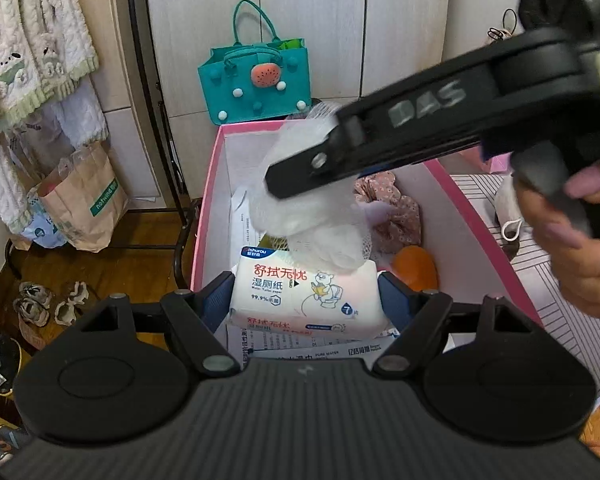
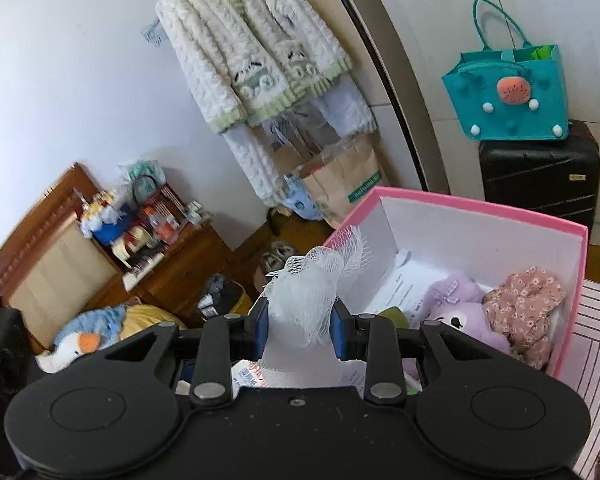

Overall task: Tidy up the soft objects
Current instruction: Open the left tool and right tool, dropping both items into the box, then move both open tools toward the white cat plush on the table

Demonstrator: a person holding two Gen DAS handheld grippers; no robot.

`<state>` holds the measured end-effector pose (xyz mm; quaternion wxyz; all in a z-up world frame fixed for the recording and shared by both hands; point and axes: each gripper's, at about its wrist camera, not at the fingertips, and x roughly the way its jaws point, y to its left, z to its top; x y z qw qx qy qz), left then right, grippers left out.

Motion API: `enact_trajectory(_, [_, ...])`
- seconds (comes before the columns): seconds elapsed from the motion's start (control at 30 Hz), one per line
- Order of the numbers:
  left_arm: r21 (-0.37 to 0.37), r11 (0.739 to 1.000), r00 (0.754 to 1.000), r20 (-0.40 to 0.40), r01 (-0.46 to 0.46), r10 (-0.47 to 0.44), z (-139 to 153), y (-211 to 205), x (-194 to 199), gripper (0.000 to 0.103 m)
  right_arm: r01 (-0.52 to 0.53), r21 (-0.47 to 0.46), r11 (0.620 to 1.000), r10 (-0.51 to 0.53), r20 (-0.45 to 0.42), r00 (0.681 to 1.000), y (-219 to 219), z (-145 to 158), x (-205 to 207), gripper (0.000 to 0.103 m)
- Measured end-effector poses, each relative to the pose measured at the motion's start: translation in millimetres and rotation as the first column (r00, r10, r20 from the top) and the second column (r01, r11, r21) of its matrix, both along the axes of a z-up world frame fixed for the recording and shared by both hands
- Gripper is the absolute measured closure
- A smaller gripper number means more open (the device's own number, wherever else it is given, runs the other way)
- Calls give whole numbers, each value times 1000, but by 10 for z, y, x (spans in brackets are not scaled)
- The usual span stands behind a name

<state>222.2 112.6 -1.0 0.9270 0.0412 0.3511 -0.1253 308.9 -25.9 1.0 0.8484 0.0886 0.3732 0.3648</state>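
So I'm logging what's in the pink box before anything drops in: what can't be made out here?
- Orange item, left wrist view: half hidden behind the wipes pack.
- Papers on the box floor: print too small, covered by the pack.
- Purple plush, right wrist view: lower part blocked by the right tool holding the white mesh bundle.

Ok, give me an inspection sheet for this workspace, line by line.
Surface: pink box, open, white inside.
Job's things: white mesh bundle held over the box; wet wipes pack, purple plush, floral cloth inside.
Clutter: papers under the pack.
Grippers: right gripper shut on the mesh bundle; left gripper around the pack, contact unclear.
Cables: nothing seen.
Surroundings: teal bag, black suitcase.
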Motion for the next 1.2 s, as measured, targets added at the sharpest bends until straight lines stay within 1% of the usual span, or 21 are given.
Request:
enact_trajectory(0.13, [28,1000,1000,-4,8,-8,-33,-26,2,26,-20,-48,999,18,-45,999,107,-92,94,64])
enact_trajectory(0.2, [27,999,1000,-4,-23,23,-33,-2,10,27,-23,-73,997,19,-52,998,130,-114,105,58])
enact_trajectory(0.27, [37,997,997,30,-69,68,22,40,-43,26,-21,-90,996,17,-55,998,134,-112,79,55])
enact_trajectory(0.4, [-12,998,996,65,-64,65,220,133,-235,24,-36,-120,992,34,-17,999,58,-37,-55,54])
enact_trajectory(0.43, [-11,998,995,78,-67,67,271,140,-286,24,-39,-129,991,39,-4,999,28,-1,-110,54])
enact_trajectory(0.5, [4,997,992,102,-74,74,350,136,-381,24,-39,-132,990,42,18,999,-39,76,-201,48])
enact_trajectory(0.57, [11,998,992,109,-67,66,413,113,-450,23,-34,-134,990,39,34,999,-108,155,-287,46])
enact_trajectory(0.77, [-43,999,998,63,-12,15,570,63,-611,22,-15,-153,988,28,87,996,-421,379,-665,43])
enact_trajectory(0.9, [-86,995,999,3,50,-50,662,-17,-693,21,-10,-161,987,28,107,994,-661,523,-948,42])
enact_trajectory(1.03, [-96,989,993,-27,112,-115,754,-137,-805,17,-21,-162,986,41,121,992,-903,666,-1239,42])
enact_trajectory(1.13, [-90,983,986,-33,163,-166,799,-254,-909,15,-20,-163,986,42,133,990,-1063,715,-1443,35])
enact_trajectory(1.2, [-97,975,977,-53,200,-206,802,-332,-982,14,-19,-163,986,41,132,990,-1189,719,-1569,34])
